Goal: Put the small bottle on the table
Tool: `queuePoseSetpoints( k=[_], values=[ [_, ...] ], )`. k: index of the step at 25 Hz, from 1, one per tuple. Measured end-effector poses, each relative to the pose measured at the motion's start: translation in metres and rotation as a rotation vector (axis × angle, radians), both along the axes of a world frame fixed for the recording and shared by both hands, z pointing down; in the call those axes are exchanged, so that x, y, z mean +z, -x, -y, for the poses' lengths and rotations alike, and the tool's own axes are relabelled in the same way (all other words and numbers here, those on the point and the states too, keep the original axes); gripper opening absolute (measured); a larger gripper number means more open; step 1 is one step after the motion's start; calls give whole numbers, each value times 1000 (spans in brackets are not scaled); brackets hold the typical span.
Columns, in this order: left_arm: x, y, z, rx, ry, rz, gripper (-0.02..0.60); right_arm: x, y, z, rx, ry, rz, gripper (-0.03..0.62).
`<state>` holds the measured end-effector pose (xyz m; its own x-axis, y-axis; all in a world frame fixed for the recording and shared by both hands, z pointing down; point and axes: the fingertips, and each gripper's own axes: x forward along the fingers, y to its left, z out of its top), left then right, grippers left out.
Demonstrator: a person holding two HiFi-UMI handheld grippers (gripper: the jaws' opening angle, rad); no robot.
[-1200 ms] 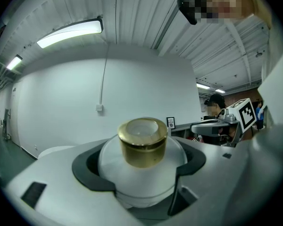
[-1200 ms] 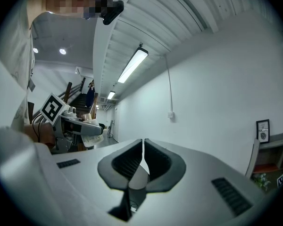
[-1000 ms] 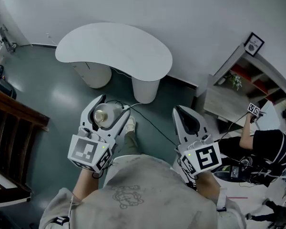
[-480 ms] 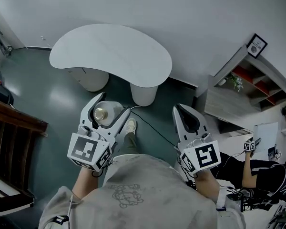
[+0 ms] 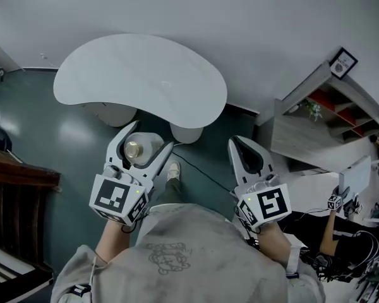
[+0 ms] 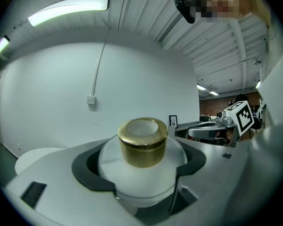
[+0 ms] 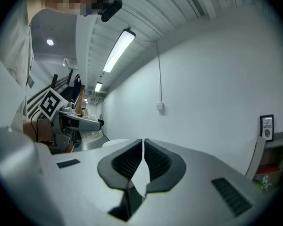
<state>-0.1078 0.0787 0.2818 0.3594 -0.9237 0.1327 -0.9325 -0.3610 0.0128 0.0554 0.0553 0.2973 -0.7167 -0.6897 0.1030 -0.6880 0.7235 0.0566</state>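
Gold-capped white bottle point(image 6: 142, 166) is clamped upright btwn jaws of L gripper point(image 5: 149, 138), held over the teal floor point(image 5: 57, 134) near the white desk point(image 5: 139, 74), not on it. R gripper point(image 5: 241, 145): jaws pressed together, nothing in them, well apart from L.

Left gripper point(image 6: 140, 185) clamped on small white bottle point(image 6: 140, 173) — gold cap point(image 6: 143, 141) upright, white wall behind — other gripper point(image 6: 226, 126) at right
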Motion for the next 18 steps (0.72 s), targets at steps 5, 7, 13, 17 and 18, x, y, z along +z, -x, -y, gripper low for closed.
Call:
queuePoseSetpoints(
  k=[5,7,13,17,18],
  values=[
    [-5,21,49,51,22,0,341,-11,24,44,42,4,-5,35],
    [-6,30,70,73,27,5,341,-15,35,65,58,2,-5,35],
    [-12,51,135,151,32,23,341,-26,59,118,121,-1,2,35],
    [-11,55,167,217,43,25,341,-26,65,140,179,5,4,35],
    [-11,55,174,231,43,26,341,-26,67,144,188,6,3,35]
  ],
)
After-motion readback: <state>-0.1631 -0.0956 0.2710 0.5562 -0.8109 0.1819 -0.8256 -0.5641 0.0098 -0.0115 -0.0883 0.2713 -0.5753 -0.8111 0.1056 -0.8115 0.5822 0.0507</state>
